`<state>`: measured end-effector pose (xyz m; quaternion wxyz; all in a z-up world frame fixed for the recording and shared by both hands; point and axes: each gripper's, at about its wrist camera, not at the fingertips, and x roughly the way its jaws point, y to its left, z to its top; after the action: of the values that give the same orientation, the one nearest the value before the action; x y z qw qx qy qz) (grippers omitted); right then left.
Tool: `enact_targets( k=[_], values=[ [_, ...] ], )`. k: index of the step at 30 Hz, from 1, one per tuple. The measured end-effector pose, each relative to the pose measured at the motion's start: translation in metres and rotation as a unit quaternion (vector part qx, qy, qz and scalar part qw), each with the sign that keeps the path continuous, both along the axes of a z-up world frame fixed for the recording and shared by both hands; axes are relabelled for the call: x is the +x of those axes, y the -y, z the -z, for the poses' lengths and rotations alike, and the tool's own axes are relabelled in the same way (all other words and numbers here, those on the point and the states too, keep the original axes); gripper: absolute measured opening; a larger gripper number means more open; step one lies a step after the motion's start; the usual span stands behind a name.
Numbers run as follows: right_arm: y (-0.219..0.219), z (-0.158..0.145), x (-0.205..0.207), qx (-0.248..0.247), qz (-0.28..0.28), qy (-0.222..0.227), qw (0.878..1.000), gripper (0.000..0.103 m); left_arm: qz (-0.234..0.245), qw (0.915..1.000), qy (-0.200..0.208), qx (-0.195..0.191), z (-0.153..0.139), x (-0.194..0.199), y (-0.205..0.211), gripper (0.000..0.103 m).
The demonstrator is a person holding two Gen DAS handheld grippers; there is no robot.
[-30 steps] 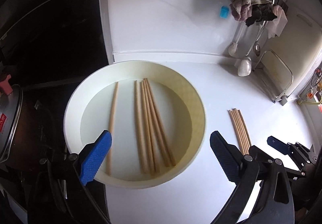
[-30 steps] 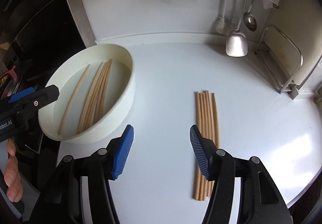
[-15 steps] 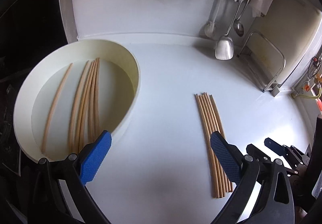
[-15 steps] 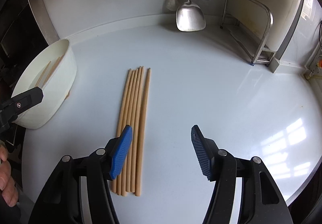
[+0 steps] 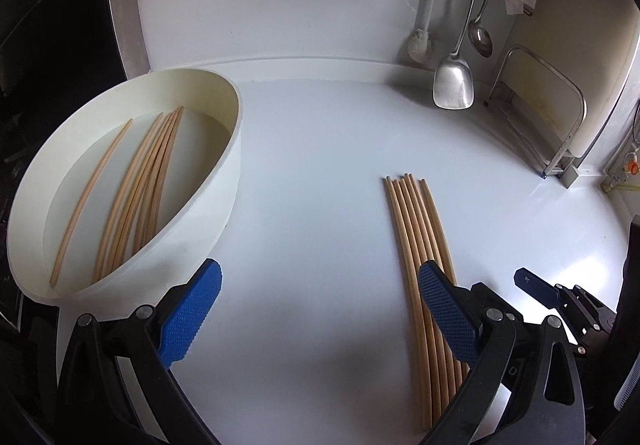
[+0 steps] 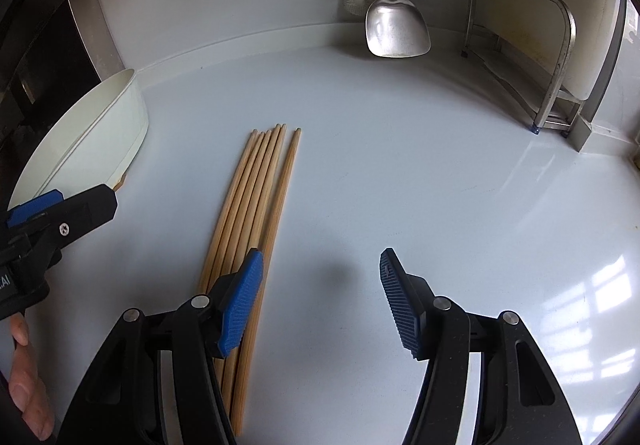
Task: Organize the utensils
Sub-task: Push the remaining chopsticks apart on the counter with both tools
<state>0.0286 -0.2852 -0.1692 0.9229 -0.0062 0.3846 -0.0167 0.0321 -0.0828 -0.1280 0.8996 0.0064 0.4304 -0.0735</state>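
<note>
Grippers shifted rightward since a second ago: left gripper (image 5: 318, 311), earlier over the white basin (image 5: 224, 181), now above bare countertop (image 5: 320, 165) with jaws apart, empty. Right gripper (image 6: 318, 295) likewise agape, holding nothing, left pad over bundled chopsticks (image 6: 256, 201) lying beside basin; more chopsticks in basin (image 5: 140, 181).

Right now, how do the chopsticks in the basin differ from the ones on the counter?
The chopsticks in the basin lie inside a white basin, one apart from the rest; the chopsticks on the counter lie on the bare counter in one tight row. Both are plain wooden sticks.
</note>
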Motion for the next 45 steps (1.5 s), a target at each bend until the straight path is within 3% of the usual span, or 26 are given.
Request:
enact_targets(
  k=[25, 45],
  values=[
    [-0.017, 0.016, 0.002, -0.053, -0.001, 0.000, 0.999, 0.058, 0.001, 0.9991, -0.041, 0.005, 0.022, 0.000, 0.001, 0.097],
    [0.023, 0.010, 0.002, -0.006, 0.006, 0.003, 1.000, 0.058, 0.034, 0.9973, -0.060, 0.026, 0.048, -0.004, 0.030, 0.097]
  ],
)
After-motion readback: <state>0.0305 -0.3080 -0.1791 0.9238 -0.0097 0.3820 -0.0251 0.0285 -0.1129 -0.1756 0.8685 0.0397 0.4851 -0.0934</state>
